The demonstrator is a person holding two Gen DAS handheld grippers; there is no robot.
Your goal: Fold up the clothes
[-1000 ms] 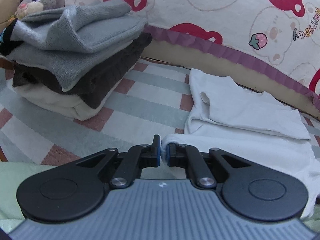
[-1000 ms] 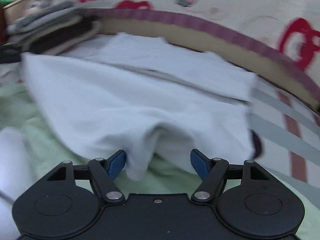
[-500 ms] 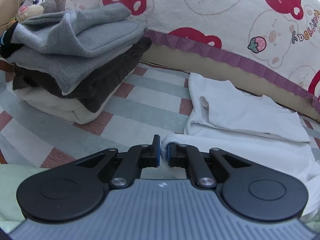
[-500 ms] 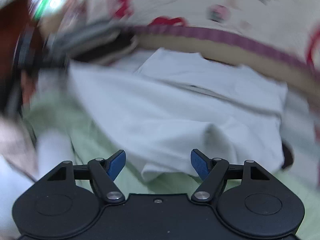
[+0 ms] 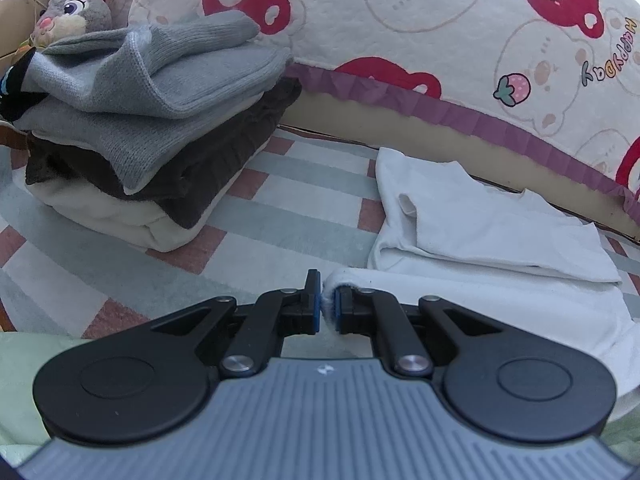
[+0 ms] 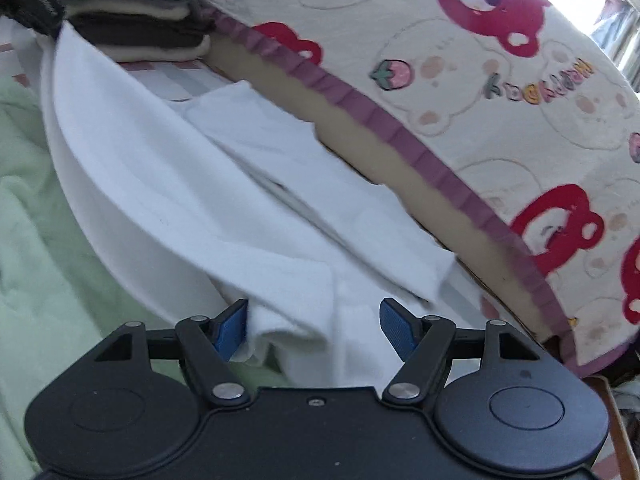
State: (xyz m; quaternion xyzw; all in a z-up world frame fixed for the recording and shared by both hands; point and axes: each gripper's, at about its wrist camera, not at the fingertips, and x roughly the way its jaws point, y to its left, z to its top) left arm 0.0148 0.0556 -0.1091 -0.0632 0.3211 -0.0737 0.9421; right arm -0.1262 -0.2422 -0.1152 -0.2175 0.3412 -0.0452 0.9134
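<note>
While the left gripper (image 5: 327,307) pinches a corner of the white garment (image 5: 480,232) lying partly folded on the striped bed (image 5: 288,200), the right gripper (image 6: 314,330) stands wide, loose cloth between its pads. Folded stack (image 5: 152,120) sits well apart.

From your left wrist view, the stack of folded clothes (image 5: 152,128) sat at ten o'clock on the bed (image 5: 280,204), a plush rabbit (image 5: 74,10) behind it. The garment (image 5: 480,232) lay at two o'clock, the quilt (image 5: 440,28) beyond both.
</note>
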